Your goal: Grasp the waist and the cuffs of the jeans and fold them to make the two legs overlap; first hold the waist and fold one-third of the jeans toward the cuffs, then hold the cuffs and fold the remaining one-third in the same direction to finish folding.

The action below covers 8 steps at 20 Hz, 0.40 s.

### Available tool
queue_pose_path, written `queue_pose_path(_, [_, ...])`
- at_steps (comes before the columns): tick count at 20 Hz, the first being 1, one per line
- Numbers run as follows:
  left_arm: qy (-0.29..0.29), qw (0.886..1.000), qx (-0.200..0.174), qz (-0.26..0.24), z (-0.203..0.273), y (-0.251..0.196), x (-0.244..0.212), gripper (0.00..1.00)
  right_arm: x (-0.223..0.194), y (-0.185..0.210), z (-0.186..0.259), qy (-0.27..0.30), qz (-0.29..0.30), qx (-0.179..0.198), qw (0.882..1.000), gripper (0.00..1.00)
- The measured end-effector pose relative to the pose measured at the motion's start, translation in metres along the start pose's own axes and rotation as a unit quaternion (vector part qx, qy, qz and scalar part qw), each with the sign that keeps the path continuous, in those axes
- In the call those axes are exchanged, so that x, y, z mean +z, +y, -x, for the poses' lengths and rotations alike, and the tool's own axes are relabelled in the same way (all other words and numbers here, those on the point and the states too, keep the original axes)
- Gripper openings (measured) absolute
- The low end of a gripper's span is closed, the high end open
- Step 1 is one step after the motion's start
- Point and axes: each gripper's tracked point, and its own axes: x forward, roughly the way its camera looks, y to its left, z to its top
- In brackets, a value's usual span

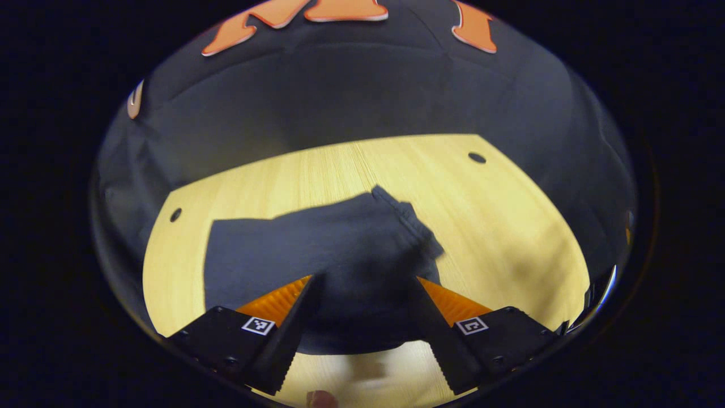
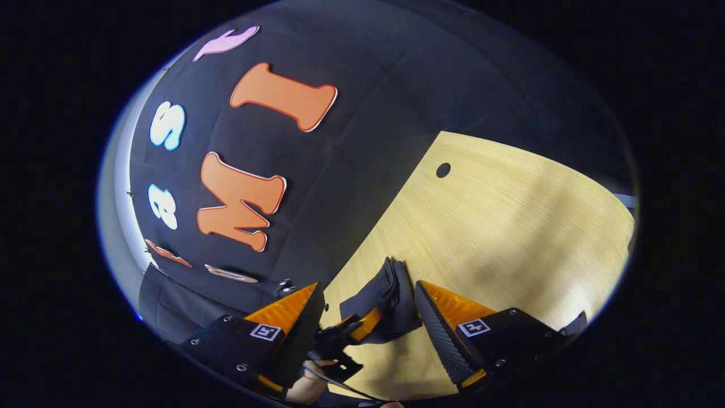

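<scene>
Dark blue jeans (image 1: 317, 255) lie folded on the light wooden table (image 1: 510, 226), with one seamed edge (image 1: 408, 218) raised at their far right. My left gripper (image 1: 368, 280) hangs over the near part of the jeans, fingers wide apart, the cloth lying between and under them. In the right gripper view, my right gripper (image 2: 368, 289) is open near the table's left edge. Beyond its fingers I see a bunched end of the jeans (image 2: 379, 294) and the left gripper (image 2: 351, 334) with a hand (image 2: 306, 388) behind it.
The black cloth wall (image 1: 362, 96) stands right behind the table's far edge. Small round holes (image 1: 477, 157) (image 1: 175, 215) mark the tabletop's far corners, and one hole (image 2: 443, 169) shows in the right gripper view. Bare wood (image 2: 510, 226) stretches to the right of the jeans.
</scene>
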Motion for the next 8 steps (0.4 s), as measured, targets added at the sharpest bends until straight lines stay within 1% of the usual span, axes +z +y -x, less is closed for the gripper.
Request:
queue_pose_path(3, [-0.081, 0.996, -0.014, 0.022, 0.069, 0.025, 0.039, 0.99, -0.011, 0.020, -0.010, -0.001, 0.043, -0.002, 0.999, 0.97])
queue_pose_path(5, [-0.140, 0.989, -0.013, 0.044, 0.117, 0.058, 0.064, 0.99, -0.019, 0.039, -0.018, -0.014, 0.090, -0.005, 0.996, 0.97])
queue_pose_path(6, [-0.166, 0.985, -0.010, 0.055, 0.140, 0.078, 0.073, 0.99, -0.025, 0.049, -0.023, -0.020, 0.118, -0.008, 0.993, 0.96])
queue_pose_path(8, [-0.206, 0.976, 0.001, 0.073, 0.182, 0.115, 0.083, 0.99, -0.040, 0.068, -0.031, -0.031, 0.193, -0.026, 0.980, 0.94])
